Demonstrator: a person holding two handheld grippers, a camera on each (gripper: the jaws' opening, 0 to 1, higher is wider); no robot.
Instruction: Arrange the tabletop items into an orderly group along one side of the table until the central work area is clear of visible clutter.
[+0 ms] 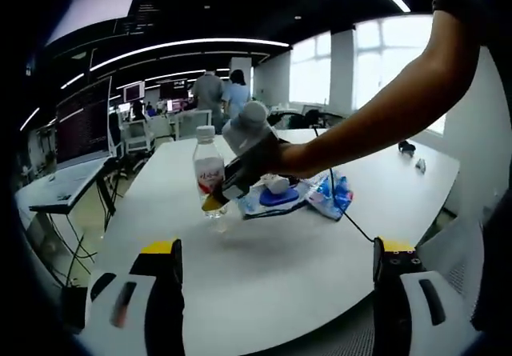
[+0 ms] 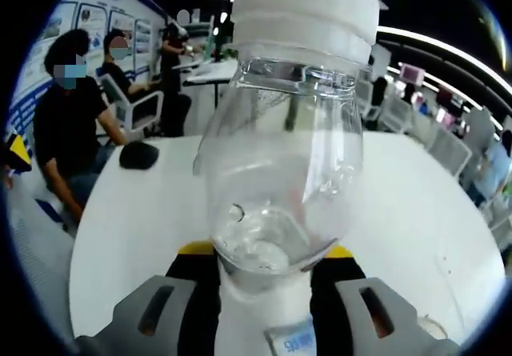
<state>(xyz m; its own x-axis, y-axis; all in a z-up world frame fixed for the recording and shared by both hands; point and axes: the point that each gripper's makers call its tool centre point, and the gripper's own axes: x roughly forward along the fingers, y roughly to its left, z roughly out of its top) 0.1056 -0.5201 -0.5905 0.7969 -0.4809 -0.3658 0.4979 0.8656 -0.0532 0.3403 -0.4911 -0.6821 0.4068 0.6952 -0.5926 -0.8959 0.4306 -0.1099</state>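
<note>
In the left gripper view, the left claw [image 1: 276, 268] hangs with jaws apart and empty over the near edge of the white counter [image 1: 264, 284]. Further right, the right claw [image 1: 218, 198] is clamped on the water bottle [image 1: 209, 172], which stands upright beside the blue wrappers [image 1: 308, 194]. The step looks like shifting this bottle toward one side. It is top-heavy, so it should stay vertical, travel low, and be let go only once its base sits flat.
</note>
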